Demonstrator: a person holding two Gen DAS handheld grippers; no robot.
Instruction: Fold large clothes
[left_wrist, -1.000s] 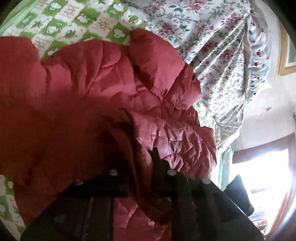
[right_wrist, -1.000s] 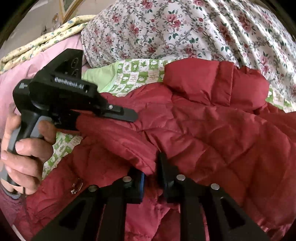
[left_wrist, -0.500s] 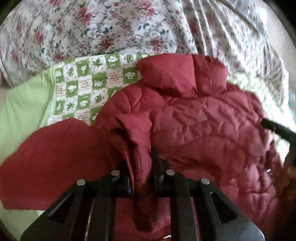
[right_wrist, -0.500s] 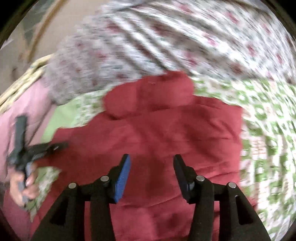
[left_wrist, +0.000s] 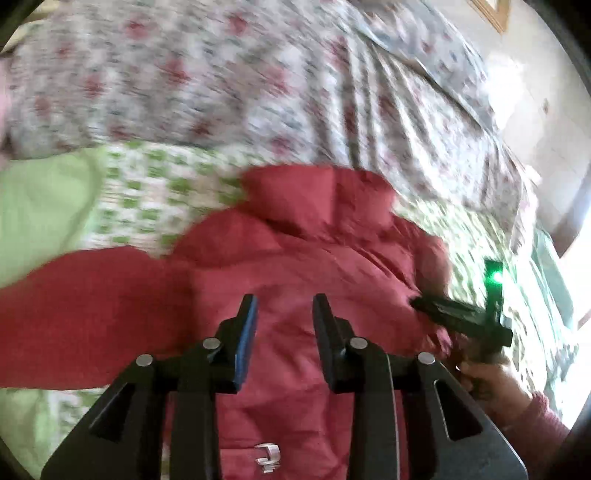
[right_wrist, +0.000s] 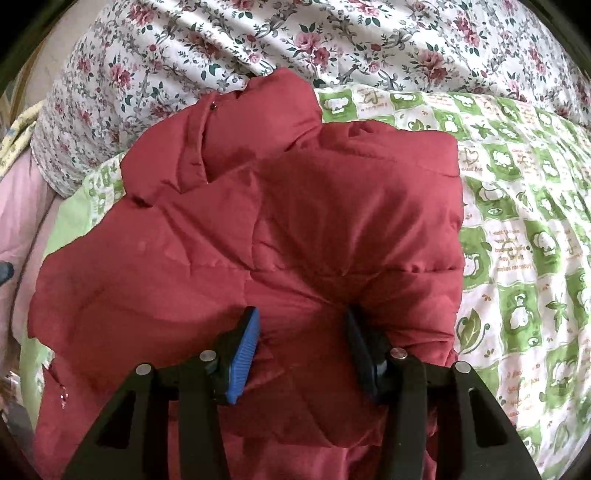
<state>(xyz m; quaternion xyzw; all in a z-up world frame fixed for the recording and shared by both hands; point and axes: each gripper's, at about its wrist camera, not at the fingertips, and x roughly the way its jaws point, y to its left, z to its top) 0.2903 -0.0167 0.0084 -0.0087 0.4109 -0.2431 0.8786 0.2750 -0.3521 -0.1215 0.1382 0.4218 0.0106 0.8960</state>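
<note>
A red padded jacket (left_wrist: 295, 258) is lying mid-frame on a green checked quilt (right_wrist: 517, 221). The left gripper (left_wrist: 284, 314) is hovering over it, jaws spread, grasping nothing. The right gripper (right_wrist: 301, 332), jaws wide, is pressing into a puffed jacket fold.

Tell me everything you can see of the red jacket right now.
The red jacket is a puffy, quilted coat of smooth, slightly shiny fabric, lying spread on the green checked quilt. Its collar or hood points toward the floral bedding. One side is folded over the body, and a metal zipper pull shows near the hem. The right hand-held gripper, open, presses into the padding; the left hand-held gripper hovers open above it.
</note>
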